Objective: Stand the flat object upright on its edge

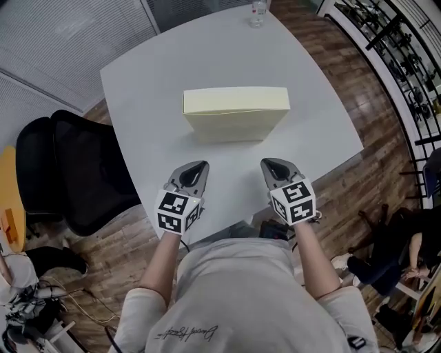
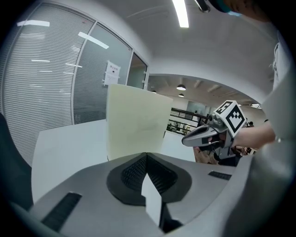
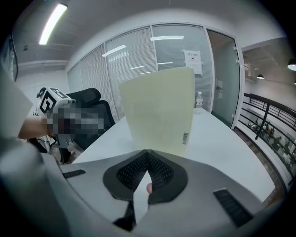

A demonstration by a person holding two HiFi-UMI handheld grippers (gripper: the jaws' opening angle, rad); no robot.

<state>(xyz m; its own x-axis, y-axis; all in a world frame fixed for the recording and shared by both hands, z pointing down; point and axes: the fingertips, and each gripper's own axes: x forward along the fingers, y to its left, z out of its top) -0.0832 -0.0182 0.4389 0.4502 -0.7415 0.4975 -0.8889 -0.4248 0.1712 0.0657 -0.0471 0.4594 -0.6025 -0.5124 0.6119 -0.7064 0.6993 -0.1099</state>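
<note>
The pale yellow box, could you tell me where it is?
Head view: the box stands centred on the table, beyond the left gripper and right gripper.

**Head view.** 12 o'clock: a clear bottle (image 1: 258, 12) on the bench (image 1: 158, 103), its top cut off by the picture's edge. 6 o'clock: the bench's near edge, hidden under the person's torso (image 1: 227, 289). 9 o'clock: a black chair (image 1: 76, 172), partly hidden behind the bench's edge. 4 o'clock: a seated person (image 1: 386, 255), cut off by the picture's edge.

**Left gripper view.** The foot of the pale box (image 2: 136, 125) is hidden behind the left gripper (image 2: 147, 157).

**Right gripper view.** The box's foot is likewise hidden behind the right gripper (image 3: 147, 152). Its side label (image 3: 185, 138) and the wall notice (image 3: 193, 56) at 1 o'clock are too small to read.
</note>
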